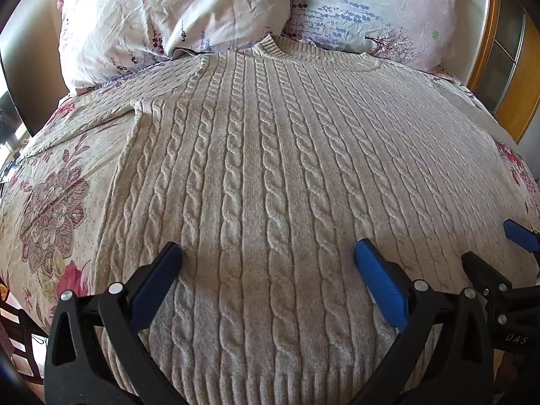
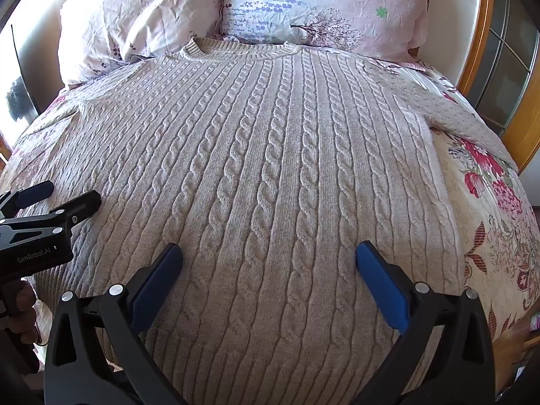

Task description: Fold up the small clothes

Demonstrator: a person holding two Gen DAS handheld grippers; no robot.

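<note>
Left wrist camera looks down along my left gripper (image 1: 268, 253), and its two blue-padded fingers (image 1: 379, 283) stand wide apart with nothing between them except the knit below. At the left side of this view the flowered bedcover (image 1: 54, 202) is bare, and one sleeve of the sweater lies on it, going away to the left edge. In the middle the cream cable-knit sweater (image 1: 263, 155) is spread flat on the bed, front up, with the ribbed hem near me and the round collar (image 1: 283, 49) far from me, touching the two pillows (image 1: 141, 17). At the right edge I see my right gripper (image 1: 496, 253), just beside the left one, also over the lower part of the sweater.

From the right wrist camera, going again from the left: my left gripper (image 2: 64, 190) comes in at the left edge, spread, with a hand (image 2: 23, 307) under it on the handle. In the middle my right gripper (image 2: 270, 253) is spread fully too, and its pads (image 2: 381, 287) hold nothing. I cannot tell if the tips touch the knit or stay just above it. The sweater (image 2: 270, 155) fills the centre, and its other sleeve (image 2: 462, 118) goes out to the right over the bedcover (image 2: 489, 202). Behind it stands a wooden frame (image 2: 486, 33) with glass panes.
</note>
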